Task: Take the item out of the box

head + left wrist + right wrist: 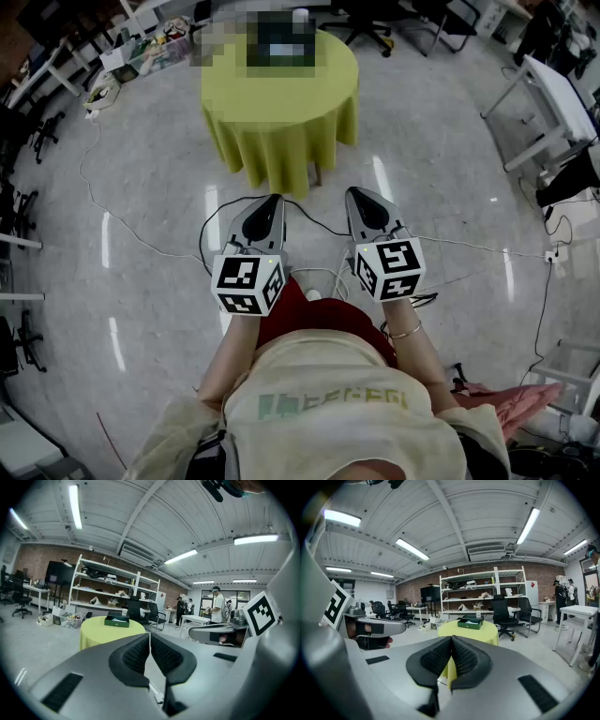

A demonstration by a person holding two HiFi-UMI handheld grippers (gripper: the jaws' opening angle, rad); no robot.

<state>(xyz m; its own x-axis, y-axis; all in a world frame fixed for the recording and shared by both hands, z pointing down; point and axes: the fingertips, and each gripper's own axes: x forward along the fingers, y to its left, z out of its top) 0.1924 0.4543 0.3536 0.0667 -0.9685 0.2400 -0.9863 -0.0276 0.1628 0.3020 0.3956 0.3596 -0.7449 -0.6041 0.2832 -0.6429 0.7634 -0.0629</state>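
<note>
A dark green box [469,622] lies on a round table with a yellow-green cloth [281,117], several steps ahead of me. The same box [116,620] shows small in the left gripper view; in the head view it is partly under a mosaic patch. My left gripper [273,202] and right gripper [357,196] are held side by side at waist height, well short of the table, both pointing toward it. Each has its jaws shut with the ribbed pads [142,652] touching and nothing between them.
Cables [122,225] run across the shiny floor before the table. Shelving [480,592], office chairs [504,611] and desks stand behind it. A white table [562,103] is at the right. People stand far off by the desks [216,604].
</note>
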